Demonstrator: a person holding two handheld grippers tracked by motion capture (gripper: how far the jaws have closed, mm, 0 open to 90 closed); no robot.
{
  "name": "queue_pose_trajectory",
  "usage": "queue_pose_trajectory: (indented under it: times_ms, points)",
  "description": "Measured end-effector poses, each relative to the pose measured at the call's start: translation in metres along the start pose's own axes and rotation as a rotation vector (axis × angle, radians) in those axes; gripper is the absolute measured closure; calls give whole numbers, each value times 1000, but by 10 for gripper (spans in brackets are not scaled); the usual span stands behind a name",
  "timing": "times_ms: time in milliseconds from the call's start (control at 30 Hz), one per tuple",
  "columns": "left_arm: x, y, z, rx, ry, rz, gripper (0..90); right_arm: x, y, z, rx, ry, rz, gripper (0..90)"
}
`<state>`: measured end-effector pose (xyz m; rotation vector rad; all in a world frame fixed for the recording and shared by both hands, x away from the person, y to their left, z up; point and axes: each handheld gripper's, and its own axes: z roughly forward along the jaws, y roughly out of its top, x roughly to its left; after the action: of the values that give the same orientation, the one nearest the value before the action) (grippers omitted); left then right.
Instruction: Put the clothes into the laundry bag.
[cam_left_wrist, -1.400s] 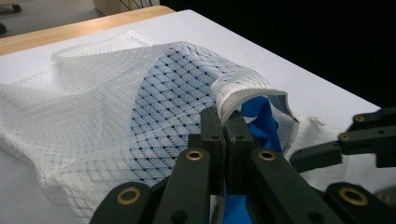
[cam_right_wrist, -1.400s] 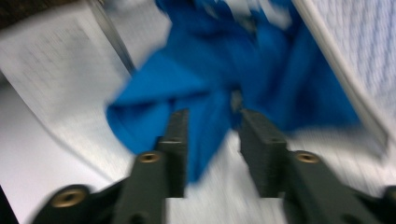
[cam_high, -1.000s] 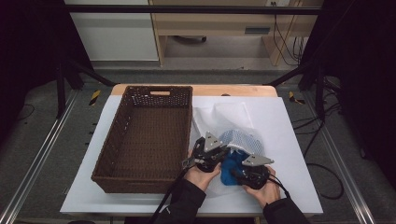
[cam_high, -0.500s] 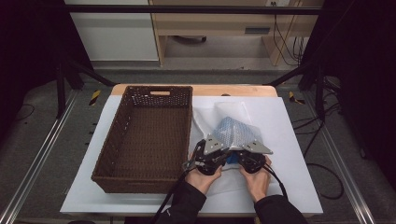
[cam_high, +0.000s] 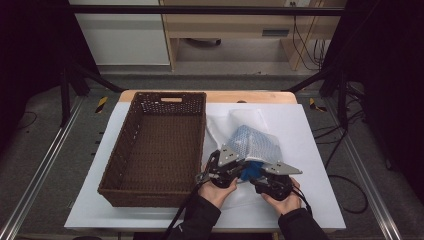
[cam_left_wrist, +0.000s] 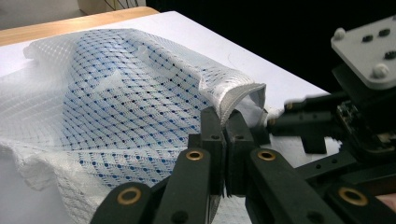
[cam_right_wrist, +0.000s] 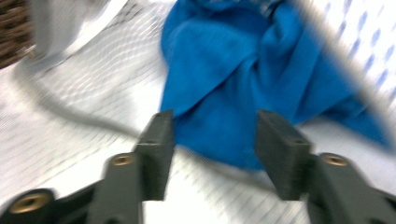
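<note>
Gripping the rim of the mesh bag (cam_left_wrist: 140, 107), the left gripper (cam_left_wrist: 226, 140) is clamped beside the basket (cam_high: 150, 150). The right gripper (cam_right_wrist: 212, 140), jaws just widened and standing apart, faces the blue cloth (cam_right_wrist: 252, 88) at the bag's mouth.

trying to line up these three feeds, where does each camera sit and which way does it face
High view: above the person's side, facing forward and down on the table and basket; forearms, both hands and grippers show.
Left gripper view: rides the left gripper, looking along its jaws, shut on the mesh bag; the right gripper sits farther off.
Right gripper view: rides the right gripper, looking along open jaws at the blue cloth.
Shared: all three show the mesh bag.
</note>
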<state>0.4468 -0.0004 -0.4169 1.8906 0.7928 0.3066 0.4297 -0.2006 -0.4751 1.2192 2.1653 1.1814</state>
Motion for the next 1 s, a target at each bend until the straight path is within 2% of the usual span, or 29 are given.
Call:
queue_pose_trajectory:
  times_ms: [33,133,167,200,300,400,500,600,667,733,767,800,833,867,933,1000]
  points:
    - [0,0,0,-2,1,0,890,0,-1,2,-4,35,3,682]
    - [-1,-1,-1,2,1,6,890,-1,2,13,37,41,-8,858]
    - [-1,-1,-1,2,0,6,890,-2,3,18,57,39,11,897]
    - [-1,-1,-1,1,0,7,890,-3,3,23,71,45,29,900]
    - [-1,-1,-1,0,-2,8,890,-3,6,31,82,20,32,900]
    - [-2,-1,-2,-7,-1,5,890,-1,12,39,75,-21,15,900]
    - [-3,-2,-3,-9,-2,6,890,-4,17,49,61,-92,-13,900]
    - [-4,-2,-2,-10,0,5,890,-6,19,52,54,-94,4,900]
    - [-3,-2,-2,-8,0,8,890,-6,19,51,51,-83,10,897]
    - [-3,-2,-2,-10,2,7,889,-6,19,49,49,-66,-3,831]
    - [-3,-2,-2,-14,2,5,889,-6,19,47,51,-47,6,793]
    - [-4,-2,-2,-16,2,5,889,-6,19,40,48,-17,21,761]
    - [-4,-3,-2,-11,3,9,888,-6,19,35,41,-9,22,746]
    - [-4,-3,-2,-7,4,12,888,-5,17,25,11,14,35,729]
    - [-5,-3,-1,0,11,27,886,-5,11,7,-10,48,64,686]
    - [-7,-5,0,8,18,39,880,-7,2,-9,-27,37,35,664]
